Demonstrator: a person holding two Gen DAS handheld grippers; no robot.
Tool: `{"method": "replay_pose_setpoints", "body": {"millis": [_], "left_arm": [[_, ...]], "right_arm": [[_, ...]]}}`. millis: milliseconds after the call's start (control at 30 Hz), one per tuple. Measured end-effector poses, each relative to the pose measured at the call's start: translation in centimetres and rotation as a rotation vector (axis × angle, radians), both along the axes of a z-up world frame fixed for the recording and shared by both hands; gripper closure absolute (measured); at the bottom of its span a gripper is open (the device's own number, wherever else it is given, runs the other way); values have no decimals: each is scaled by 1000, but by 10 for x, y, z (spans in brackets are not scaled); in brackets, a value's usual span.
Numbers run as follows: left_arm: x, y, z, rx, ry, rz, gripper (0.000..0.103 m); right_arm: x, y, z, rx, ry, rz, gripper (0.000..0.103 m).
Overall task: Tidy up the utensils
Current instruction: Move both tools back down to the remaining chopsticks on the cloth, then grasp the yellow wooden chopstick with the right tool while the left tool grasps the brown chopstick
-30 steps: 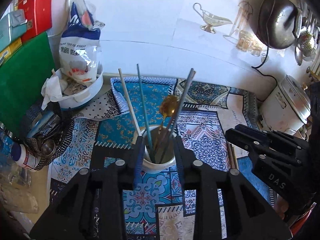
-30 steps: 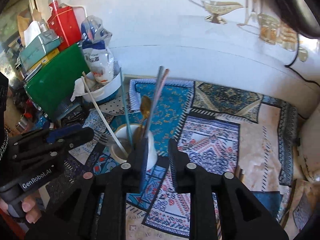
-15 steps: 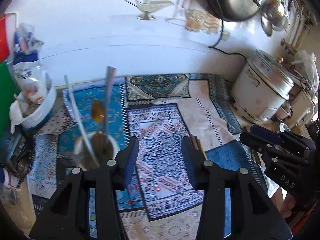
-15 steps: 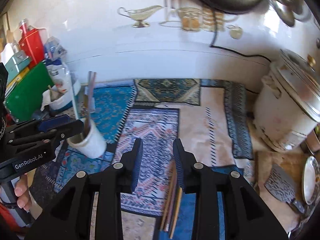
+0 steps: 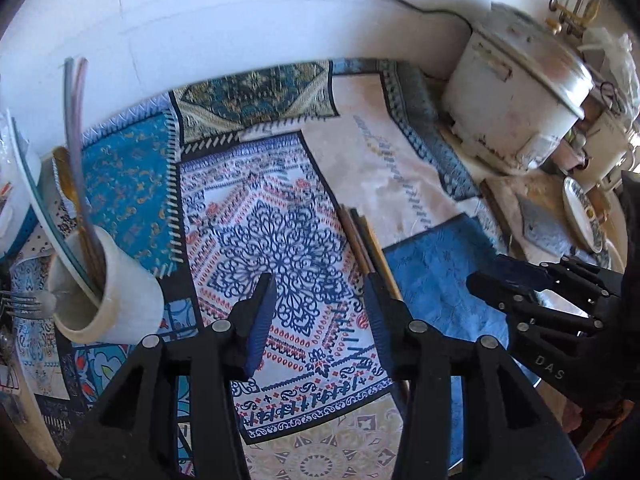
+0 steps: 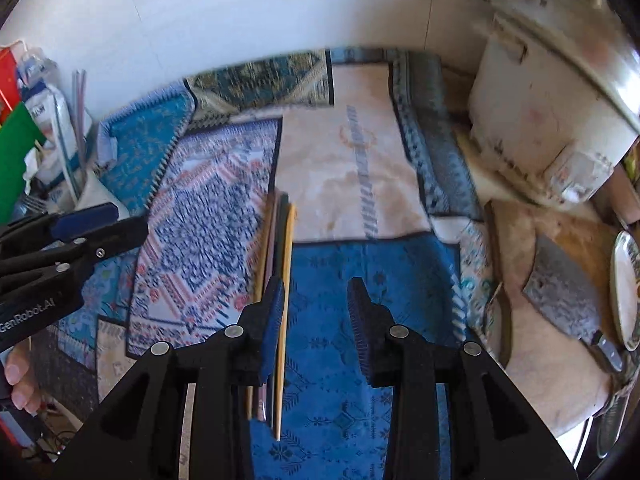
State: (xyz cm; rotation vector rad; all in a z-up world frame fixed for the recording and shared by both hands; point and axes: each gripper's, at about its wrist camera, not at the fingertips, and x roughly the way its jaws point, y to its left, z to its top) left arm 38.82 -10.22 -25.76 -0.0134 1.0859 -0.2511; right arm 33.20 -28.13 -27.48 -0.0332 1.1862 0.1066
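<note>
A patchwork of patterned cloths (image 5: pixel 276 248) covers the counter, and clutter rings the working area: in the left wrist view a white rice cooker (image 5: pixel 516 92) sits at 2 o'clock with a plate (image 5: pixel 580 216) just below it, while in the right wrist view a cleaver (image 6: pixel 560 296) lies on a worn wooden board (image 6: pixel 532 340) at 3 o'clock and a green board (image 6: pixel 16 160) with a food bag (image 6: pixel 52 112) leans at 9 o'clock. A white cup (image 5: pixel 116 296) stands tilted at 9 o'clock in the left wrist view, holding a gold spoon (image 5: pixel 70 196) and several long utensils whose handles rise toward 11 o'clock; a fork (image 5: pixel 24 304) lies just beside the cup at the frame's left edge. The loose chopsticks (image 6: pixel 276 280) lie bundled along the seam between the white-patterned cloth and a blue mat (image 6: pixel 360 320), long axis running 12 to 6 in the right wrist view and leaning toward 11 in the left wrist view (image 5: pixel 368 248). The right gripper (image 6: pixel 316 320) hangs above the mat with its fingers wide apart and empty, its left finger overlapping the bundle, so contact cannot be judged. The left gripper (image 5: pixel 320 320) hovers over the white-patterned cloth, fingers likewise spread with nothing between them, the chopsticks passing behind its right finger.
</note>
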Motion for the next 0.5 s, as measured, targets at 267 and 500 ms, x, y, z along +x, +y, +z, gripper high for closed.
{"method": "replay_pose_setpoints", "body": {"millis": [267,500], "left_arm": [[3,2,-45,17,115,14,59],[6,9,-61,28,154,30,59]], "right_arm": [[17,3,-57,40,155,5,73],[30,9,-65,36,170,48,73]]}}
